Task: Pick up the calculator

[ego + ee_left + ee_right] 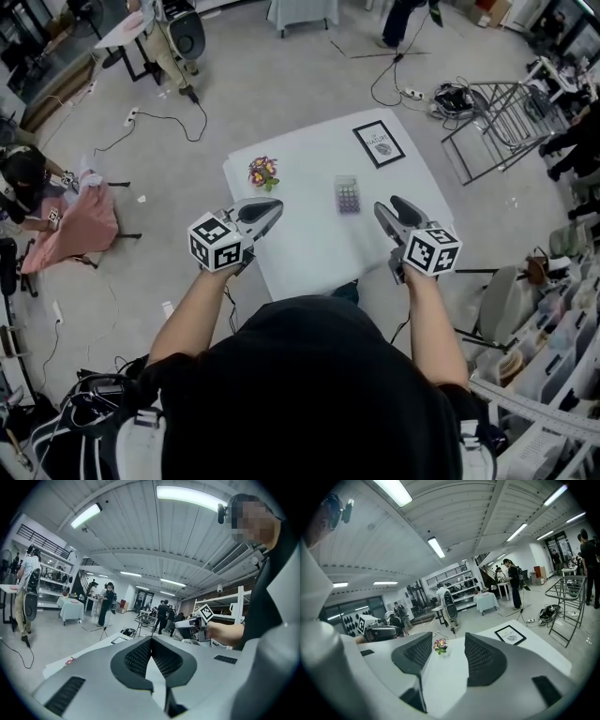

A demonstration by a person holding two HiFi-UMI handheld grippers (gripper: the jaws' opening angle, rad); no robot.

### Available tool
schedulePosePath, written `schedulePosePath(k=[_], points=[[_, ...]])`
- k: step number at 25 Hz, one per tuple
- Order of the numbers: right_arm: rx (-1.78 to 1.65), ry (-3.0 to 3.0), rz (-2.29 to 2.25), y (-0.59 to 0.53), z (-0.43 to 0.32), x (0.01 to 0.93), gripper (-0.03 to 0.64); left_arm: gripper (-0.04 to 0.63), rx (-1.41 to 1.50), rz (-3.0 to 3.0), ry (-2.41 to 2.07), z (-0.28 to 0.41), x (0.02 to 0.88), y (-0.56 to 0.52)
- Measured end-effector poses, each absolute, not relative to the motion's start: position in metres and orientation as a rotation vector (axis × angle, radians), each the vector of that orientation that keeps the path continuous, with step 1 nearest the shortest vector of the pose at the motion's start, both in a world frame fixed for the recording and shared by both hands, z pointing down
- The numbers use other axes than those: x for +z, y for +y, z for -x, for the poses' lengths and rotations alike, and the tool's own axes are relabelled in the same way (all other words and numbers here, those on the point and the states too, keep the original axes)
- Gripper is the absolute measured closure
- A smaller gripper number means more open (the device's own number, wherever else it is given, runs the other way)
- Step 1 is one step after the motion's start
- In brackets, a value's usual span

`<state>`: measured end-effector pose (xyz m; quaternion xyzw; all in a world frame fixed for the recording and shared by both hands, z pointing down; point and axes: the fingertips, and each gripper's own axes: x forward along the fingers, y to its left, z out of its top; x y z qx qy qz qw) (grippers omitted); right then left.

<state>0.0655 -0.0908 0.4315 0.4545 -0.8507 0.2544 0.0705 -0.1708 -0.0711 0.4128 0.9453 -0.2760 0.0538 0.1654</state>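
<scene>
Holding one gripper in each hand, I am standing at the near edge of a white square desk (pixel 309 246) and looking steeply down on it. I am carrying the left gripper (pixel 274 208) over the desk's near left part, and its jaws are pressing together at the tips with nothing caught between them (pixel 151 641). I am carrying the right gripper (pixel 387 204) over the near right part, and its jaws are standing spread wide and empty, with only bare desk top showing through the gap (pixel 448 641).

The small grey rectangular calculator with rows of pale keys (pixel 348 195) is lying flat on the desk, between the two grippers and a little beyond their tips, nearer to the right gripper than to the left. Neither gripper is touching it. In the right gripper view I cannot make the calculator out.

A little bunch of pink and yellow flowers in a small pot (pixel 263 172) is standing near the desk's left edge, and it is showing far off through the right jaws' gap (pixel 439 645). A black-framed picture with a white mat (pixel 379 143) is lying flat at the far right corner (pixel 510 634).
</scene>
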Motion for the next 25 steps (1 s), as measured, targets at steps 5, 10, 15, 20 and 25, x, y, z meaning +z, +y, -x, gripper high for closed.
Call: schedulePosePath(k=[5, 10, 15, 20, 25], points=[[0.797, -2.587, -1.289, -0.132, -0.078, 0.440, 0.391, 0.577, 0.180, -2.667, -0.846, 0.152, 0.412, -0.098], [0.843, -2.591, -1.163, -0.173, -0.090, 0.455, 0.391, 0.577, 0.196, -2.602, -0.925, 0.129, 0.418, -0.125], [0.833, -2.617, -1.070, -0.225, -0.101, 0.456, 0.393, 0.577, 0.197, -2.582, -0.989, 0.104, 0.418, -0.158], [0.835, -2.628, -0.951, -0.258, -0.110, 0.461, 0.393, 0.577, 0.190, -2.516, -1.078, 0.090, 0.424, -0.177], [0.848, -2.619, -0.870, -0.288, -0.124, 0.472, 0.394, 0.577, 0.184, -2.472, -1.139, 0.071, 0.428, -0.193]])
